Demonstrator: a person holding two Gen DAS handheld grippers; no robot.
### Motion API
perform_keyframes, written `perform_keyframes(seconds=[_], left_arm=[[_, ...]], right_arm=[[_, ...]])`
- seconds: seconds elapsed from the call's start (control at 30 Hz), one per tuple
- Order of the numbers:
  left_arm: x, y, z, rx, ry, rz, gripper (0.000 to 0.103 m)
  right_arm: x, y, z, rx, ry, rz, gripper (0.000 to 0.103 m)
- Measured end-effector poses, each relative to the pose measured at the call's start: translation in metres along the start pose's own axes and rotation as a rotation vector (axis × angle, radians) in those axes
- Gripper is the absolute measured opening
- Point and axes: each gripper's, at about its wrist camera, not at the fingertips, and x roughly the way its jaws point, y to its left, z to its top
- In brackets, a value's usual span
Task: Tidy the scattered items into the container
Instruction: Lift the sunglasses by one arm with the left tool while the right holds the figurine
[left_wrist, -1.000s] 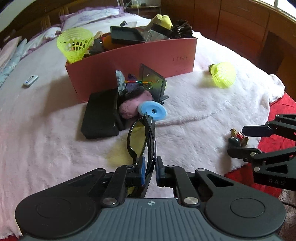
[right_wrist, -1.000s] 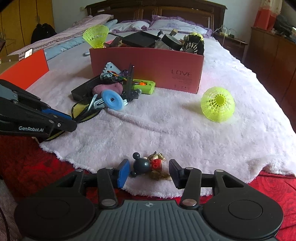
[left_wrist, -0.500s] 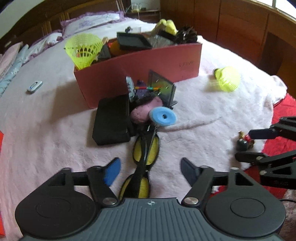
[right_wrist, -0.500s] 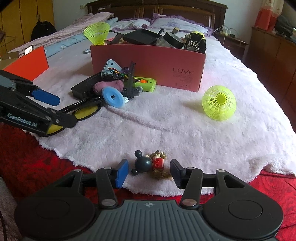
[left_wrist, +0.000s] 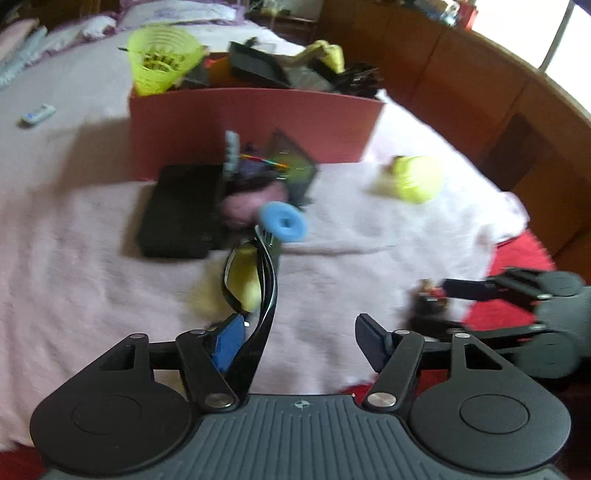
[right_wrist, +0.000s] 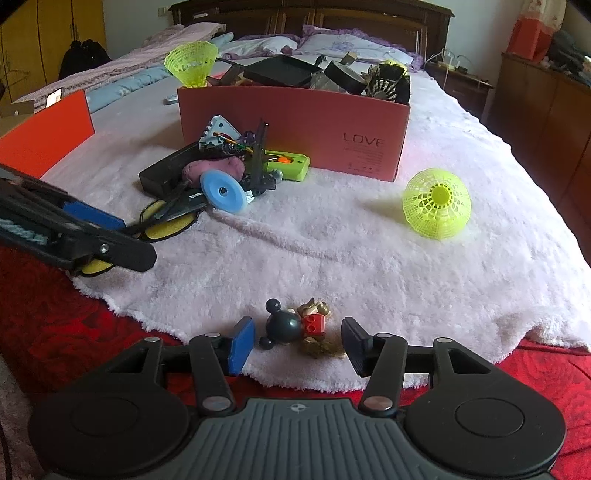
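Black glasses with yellow lenses (left_wrist: 243, 273) stand on edge on the white blanket. One temple leans on the blue left pad of my left gripper (left_wrist: 297, 328). Its jaws are closing around the glasses, and the right finger stays well clear of them. From the right wrist view the same glasses (right_wrist: 166, 225) lie at the tips of the left gripper (right_wrist: 136, 240). My right gripper (right_wrist: 298, 332) is open around a small mouse figurine (right_wrist: 291, 325) at the blanket's near edge, touching neither side. The pink box (right_wrist: 295, 122), piled high with items, stands behind.
In front of the box lies a heap: a black case (right_wrist: 166, 170), a pink plush (right_wrist: 214, 168), a blue disc (right_wrist: 223, 192) and a green gadget (right_wrist: 288, 166). A yellow shuttlecock (right_wrist: 436, 206) rests alone at the right. Red bedding borders the blanket.
My left gripper was shut on the glasses, opened wide and let them drop flat, and now stands narrower with the glasses on edge against its left pad. The right gripper kept still.
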Motion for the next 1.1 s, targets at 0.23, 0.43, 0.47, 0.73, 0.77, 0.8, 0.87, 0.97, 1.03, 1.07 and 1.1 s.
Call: perform_keyframes(seconds=[0.23,0.43,0.47,0.73,0.77,0.8,0.87,0.97,1.03,1.07,1.1], left_arm=[[-0.004,-0.017,-0.003,0.048,-0.023,0.022,0.064],[0.000,-0.008,0.003,0.086,-0.027,0.145,0.078],[0.001,-0.006,0.003,0.085,-0.023,0.151,0.078],[-0.006,0.004,0.004,0.071,-0.055,0.178,0.082],[-0.005,0.008,0.007,0.069,-0.053,0.188,0.082],[-0.003,0.012,0.009,0.066,-0.052,0.199,0.082],[0.000,0.022,0.014,0.045,-0.054,0.222,0.082],[-0.005,0.039,0.017,-0.017,-0.086,0.256,0.076],[-0.010,0.047,0.015,-0.042,-0.100,0.287,0.073],[-0.010,0.049,0.014,-0.043,-0.088,0.294,0.072],[-0.008,0.051,0.012,-0.039,-0.068,0.297,0.070]], right_arm=[[-0.001,-0.001,-0.001,0.001,0.000,0.000,0.055],[-0.001,-0.001,-0.001,0.000,-0.001,0.001,0.056],[-0.001,-0.001,-0.001,0.000,-0.001,0.001,0.056],[0.001,-0.002,-0.002,0.002,0.002,0.002,0.057],[0.001,-0.002,-0.002,0.002,0.003,0.003,0.057],[0.002,-0.002,-0.002,0.003,0.003,0.003,0.057],[0.001,-0.002,-0.002,0.004,0.002,0.003,0.057],[0.001,-0.002,-0.002,0.004,0.000,0.000,0.057],[0.001,-0.003,-0.002,0.003,-0.001,-0.003,0.057],[0.001,-0.003,-0.002,0.005,-0.001,-0.002,0.057],[0.002,-0.003,-0.002,0.006,0.000,-0.001,0.057]])
